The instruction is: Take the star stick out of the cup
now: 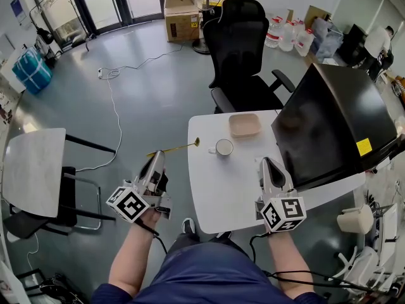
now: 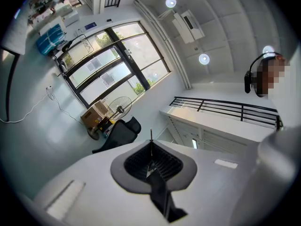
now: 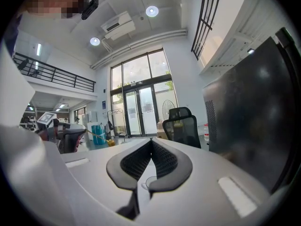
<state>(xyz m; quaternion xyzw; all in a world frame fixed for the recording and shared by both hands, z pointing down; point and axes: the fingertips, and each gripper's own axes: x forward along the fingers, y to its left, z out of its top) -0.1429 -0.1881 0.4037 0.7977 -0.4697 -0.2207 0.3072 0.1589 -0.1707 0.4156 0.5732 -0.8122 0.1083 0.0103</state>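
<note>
side table stands far left on the grey floor, and a white cable trails over the floor past it. next comes the left gripper, held off the left edge of the white table. its jaws are closed tight on the stick, gripping it near its plain end. in the left gripper view the left gripper has its pads pressed together, with the thin stick poking out between them.

the stick is out of the cup and in the air. its long axis lies nearly level and runs left to right, rising slightly to the right. the star end points right and hangs over the table's left edge, just beside the cup but not touching it. nothing stands between the two.

the cup sits upright on the table, with a shallow pink tray just behind it. a black office chair stands at the table's far side.

right of the cup is the right gripper, low over the table, jaws together and holding nothing. in the right gripper view the right gripper has its pads meeting, and the cup's rim shows below them. a big black monitor fills the table's right end, close beside this gripper.
</note>
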